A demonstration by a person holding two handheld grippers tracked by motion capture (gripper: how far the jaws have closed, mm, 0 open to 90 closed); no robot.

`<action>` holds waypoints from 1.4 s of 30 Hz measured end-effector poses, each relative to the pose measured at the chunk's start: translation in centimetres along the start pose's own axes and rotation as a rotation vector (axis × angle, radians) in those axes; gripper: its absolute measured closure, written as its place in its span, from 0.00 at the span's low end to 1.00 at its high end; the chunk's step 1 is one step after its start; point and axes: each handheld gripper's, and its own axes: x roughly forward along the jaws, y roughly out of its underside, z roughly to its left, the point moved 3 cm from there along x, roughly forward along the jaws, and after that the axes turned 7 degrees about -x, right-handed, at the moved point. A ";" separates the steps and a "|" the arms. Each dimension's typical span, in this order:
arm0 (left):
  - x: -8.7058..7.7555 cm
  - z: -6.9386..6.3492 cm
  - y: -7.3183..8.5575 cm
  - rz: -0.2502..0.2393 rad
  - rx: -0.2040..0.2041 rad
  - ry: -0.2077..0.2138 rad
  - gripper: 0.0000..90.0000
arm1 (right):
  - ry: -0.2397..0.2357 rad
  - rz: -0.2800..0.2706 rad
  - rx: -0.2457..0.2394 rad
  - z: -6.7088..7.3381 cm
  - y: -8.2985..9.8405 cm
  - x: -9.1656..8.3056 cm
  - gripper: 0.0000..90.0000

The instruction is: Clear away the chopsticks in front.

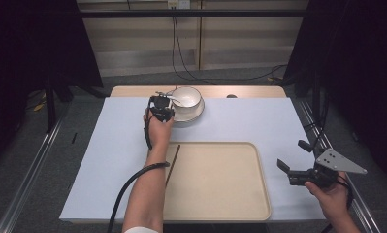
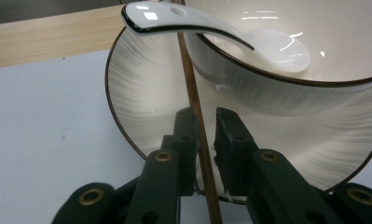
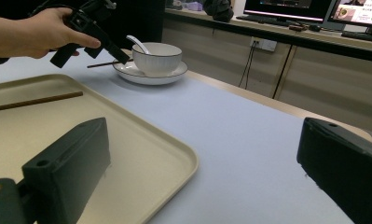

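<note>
A white bowl (image 1: 187, 96) with a white spoon (image 2: 267, 46) in it stands on a white plate (image 2: 141, 93) at the back of the table. A brown chopstick (image 2: 190, 79) lies across the plate beside the bowl. My left gripper (image 2: 206, 126) straddles this chopstick: the left jaw touches it and a thin gap shows on the right, so the jaws are narrowly open. In the high view the left gripper (image 1: 163, 103) sits at the plate's left edge. A second chopstick (image 1: 173, 162) lies on the tray's left rim. My right gripper (image 1: 293, 156) hovers wide open right of the tray, with nothing between its jaws.
A beige tray (image 1: 220, 194) takes up the front middle of the pale blue table cover (image 1: 259, 121). The person's left forearm (image 1: 150, 189) crosses the tray's left side. A wooden table edge (image 1: 249, 91) runs behind the plate, and black cables hang beyond it.
</note>
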 end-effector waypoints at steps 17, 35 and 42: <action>-2.6 0.8 1.0 0.018 -0.070 0.025 0.95 | -0.004 -0.003 0.005 -0.1 0.1 0.1 0.02; -9.1 1.1 4.7 0.023 -0.147 0.062 0.95 | -0.003 0.000 0.006 0.0 0.1 0.3 0.01; -11.3 1.2 7.2 0.034 -0.204 0.063 0.95 | -0.006 -0.001 0.003 0.1 0.0 0.4 0.01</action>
